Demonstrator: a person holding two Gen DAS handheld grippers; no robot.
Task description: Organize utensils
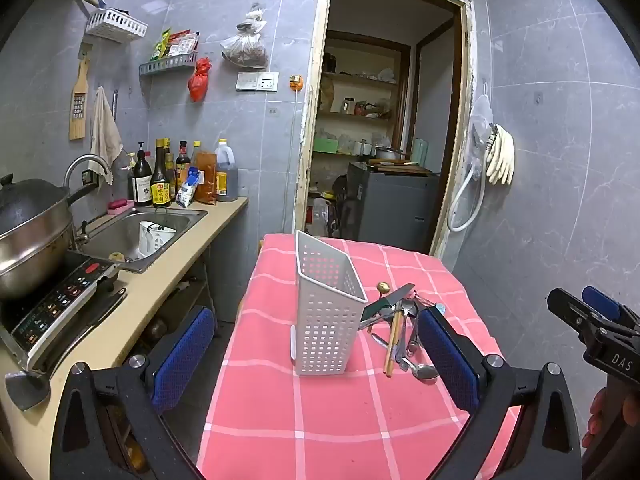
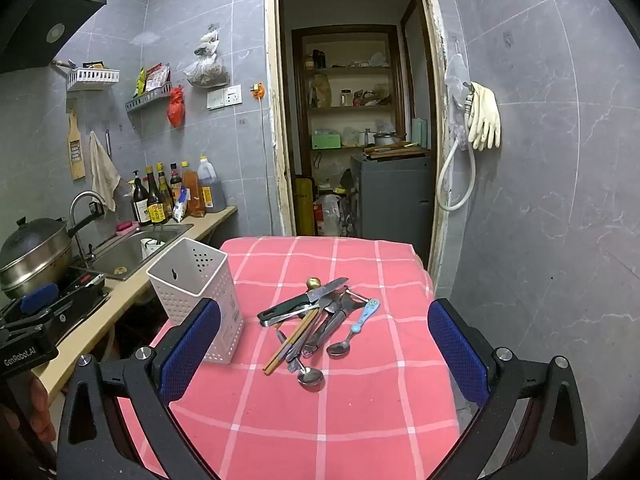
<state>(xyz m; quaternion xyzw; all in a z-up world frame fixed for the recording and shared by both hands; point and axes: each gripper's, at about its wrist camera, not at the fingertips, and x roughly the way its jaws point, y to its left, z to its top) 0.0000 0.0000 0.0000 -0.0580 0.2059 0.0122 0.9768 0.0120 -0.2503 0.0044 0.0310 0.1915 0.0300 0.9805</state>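
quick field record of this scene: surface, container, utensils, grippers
surface: table with pink checked cloth
container: white perforated holder, upright, nothing seen inside
utensils: pile beside the holder, with a knife, chopsticks and spoons
left gripper: open, holding nothing
right gripper: open, holding nothing

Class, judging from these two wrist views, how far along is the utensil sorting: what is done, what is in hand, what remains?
Done: nothing visible; the white holder looks empty from above. In hand: nothing; the left claw and right claw are both open and hold nothing. Left: the whole pile on the pink tablecloth, including knife, chopsticks and spoons.
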